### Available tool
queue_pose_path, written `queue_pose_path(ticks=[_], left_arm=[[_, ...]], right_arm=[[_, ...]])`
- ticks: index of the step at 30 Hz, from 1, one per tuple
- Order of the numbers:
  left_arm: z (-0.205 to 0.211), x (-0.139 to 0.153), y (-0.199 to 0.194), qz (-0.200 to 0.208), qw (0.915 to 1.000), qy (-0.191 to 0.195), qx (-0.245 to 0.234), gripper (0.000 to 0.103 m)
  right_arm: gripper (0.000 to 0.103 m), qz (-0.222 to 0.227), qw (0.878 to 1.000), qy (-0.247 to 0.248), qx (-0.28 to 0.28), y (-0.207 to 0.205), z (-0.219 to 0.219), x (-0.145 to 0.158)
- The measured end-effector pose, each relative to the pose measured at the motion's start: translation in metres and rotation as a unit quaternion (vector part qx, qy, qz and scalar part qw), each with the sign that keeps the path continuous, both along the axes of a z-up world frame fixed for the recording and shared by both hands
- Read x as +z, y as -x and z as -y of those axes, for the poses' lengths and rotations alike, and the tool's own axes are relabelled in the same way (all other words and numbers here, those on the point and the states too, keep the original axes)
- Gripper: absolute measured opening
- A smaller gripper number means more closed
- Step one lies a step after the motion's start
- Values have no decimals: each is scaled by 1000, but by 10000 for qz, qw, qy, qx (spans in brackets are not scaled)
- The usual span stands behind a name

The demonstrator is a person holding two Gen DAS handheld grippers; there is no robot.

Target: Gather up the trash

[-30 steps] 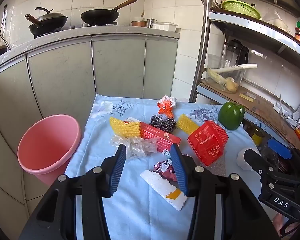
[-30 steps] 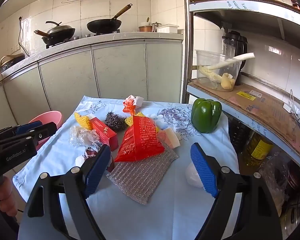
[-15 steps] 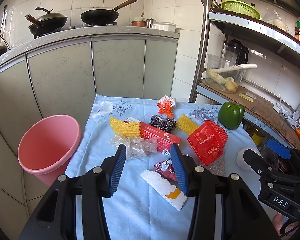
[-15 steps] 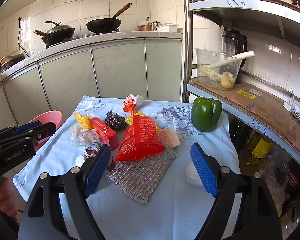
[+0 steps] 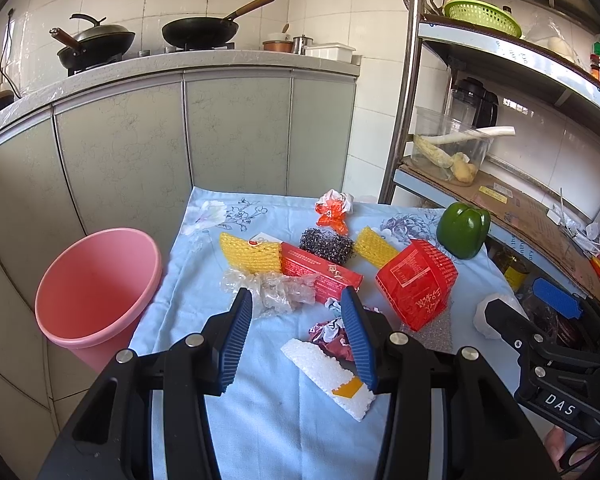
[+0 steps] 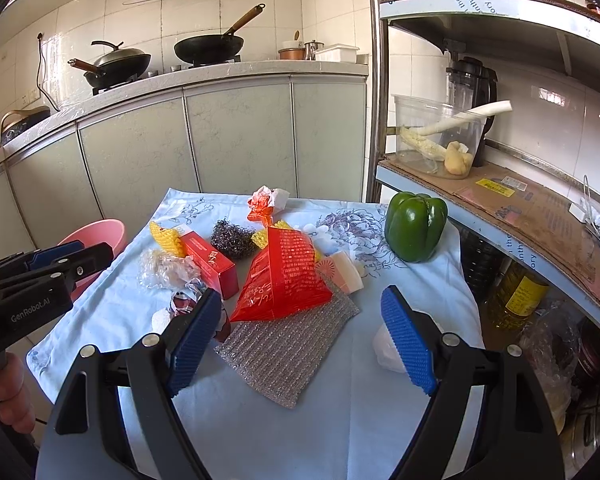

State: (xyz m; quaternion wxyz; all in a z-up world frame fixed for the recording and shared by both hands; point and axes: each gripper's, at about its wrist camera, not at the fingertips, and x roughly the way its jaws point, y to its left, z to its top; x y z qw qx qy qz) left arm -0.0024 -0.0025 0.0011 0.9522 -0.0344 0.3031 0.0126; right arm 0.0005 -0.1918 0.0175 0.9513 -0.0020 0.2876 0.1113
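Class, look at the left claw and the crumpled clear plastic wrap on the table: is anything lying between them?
Nothing visible does. The left claw is open above bare tablecloth, and the clear plastic wrap lies just beyond its fingertips. The white foam sheet sits off to the right, under the right finger.

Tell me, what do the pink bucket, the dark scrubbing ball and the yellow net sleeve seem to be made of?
Pink bucket: probably plastic, smooth with a soft sheen and an even colour.
Dark scrubbing ball: likely steel wool, a tangled mass of grey, glinting wire.
Yellow net sleeve: probably foam mesh, matte and puffy with open holes.
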Motion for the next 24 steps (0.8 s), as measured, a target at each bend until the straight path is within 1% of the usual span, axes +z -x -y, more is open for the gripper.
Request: queue_pose_path(ticks=[24], left_arm=[[2,0,1,14,10000,-13,-11,46]], right_arm=[[83,-30,10000,-37,-6,-1,-1,-3]])
